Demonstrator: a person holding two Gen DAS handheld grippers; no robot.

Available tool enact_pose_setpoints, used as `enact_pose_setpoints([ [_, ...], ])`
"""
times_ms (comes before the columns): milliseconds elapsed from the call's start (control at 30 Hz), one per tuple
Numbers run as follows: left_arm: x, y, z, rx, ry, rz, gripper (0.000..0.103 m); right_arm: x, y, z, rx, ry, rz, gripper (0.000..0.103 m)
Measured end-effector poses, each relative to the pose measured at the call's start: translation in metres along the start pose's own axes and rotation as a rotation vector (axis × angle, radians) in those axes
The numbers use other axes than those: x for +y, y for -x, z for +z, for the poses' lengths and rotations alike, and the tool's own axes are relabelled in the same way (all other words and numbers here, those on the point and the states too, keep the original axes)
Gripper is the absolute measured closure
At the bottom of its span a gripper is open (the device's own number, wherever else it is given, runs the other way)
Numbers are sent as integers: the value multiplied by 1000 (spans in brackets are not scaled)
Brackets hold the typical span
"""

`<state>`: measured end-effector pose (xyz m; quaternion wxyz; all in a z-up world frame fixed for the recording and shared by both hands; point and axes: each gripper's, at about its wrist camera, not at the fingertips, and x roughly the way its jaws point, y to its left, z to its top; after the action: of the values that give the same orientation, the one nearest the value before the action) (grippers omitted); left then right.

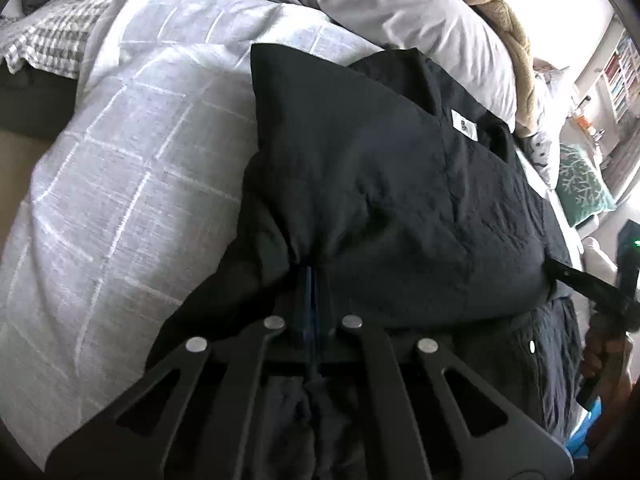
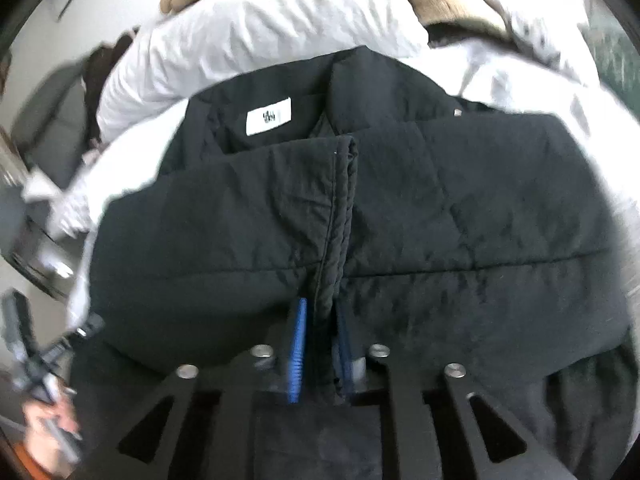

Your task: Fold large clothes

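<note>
A large black padded jacket (image 1: 380, 184) lies on a bed, partly folded, its white neck label (image 1: 465, 125) showing. My left gripper (image 1: 312, 280) is shut on a bunched fold of the jacket's edge, lifting it over the body. In the right wrist view the jacket (image 2: 460, 220) fills the middle, with the label (image 2: 269, 117) at the collar. My right gripper (image 2: 320, 320) is shut on the jacket's stitched front edge (image 2: 340, 208), blue pads either side. The right gripper also shows at the right edge of the left wrist view (image 1: 580, 276).
A white windowpane-check duvet (image 1: 132, 176) covers the bed left of the jacket. A white pillow (image 1: 400, 4) and a tan blanket (image 1: 508, 40) lie behind it. A teal patterned cushion (image 1: 580, 184) sits at the far right. The bed edge drops off at the left.
</note>
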<state>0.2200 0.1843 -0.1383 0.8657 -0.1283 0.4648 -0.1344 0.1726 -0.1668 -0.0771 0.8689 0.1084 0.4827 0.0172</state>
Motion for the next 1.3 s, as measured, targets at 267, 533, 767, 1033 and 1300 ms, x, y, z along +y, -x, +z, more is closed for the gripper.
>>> enact_pose_setpoints([
  [267,-32,42,-15,51,-74,61,30,-21,73,-23,-44,19,46,41],
  [533,-44,129,-49,15,-129,134,14,-42,170,-63,-132,95,-21,18],
  [767,-34,181,-88,59,-183,166,6,-61,232,-114,-96,201,-23,15],
  [1033,-7,204,-138,206,-195,143,6,-102,255,-163,35,149,32,14],
  [1300,21,173,-176,476,-131,-41,6,-137,240,-206,259,114,139,14],
])
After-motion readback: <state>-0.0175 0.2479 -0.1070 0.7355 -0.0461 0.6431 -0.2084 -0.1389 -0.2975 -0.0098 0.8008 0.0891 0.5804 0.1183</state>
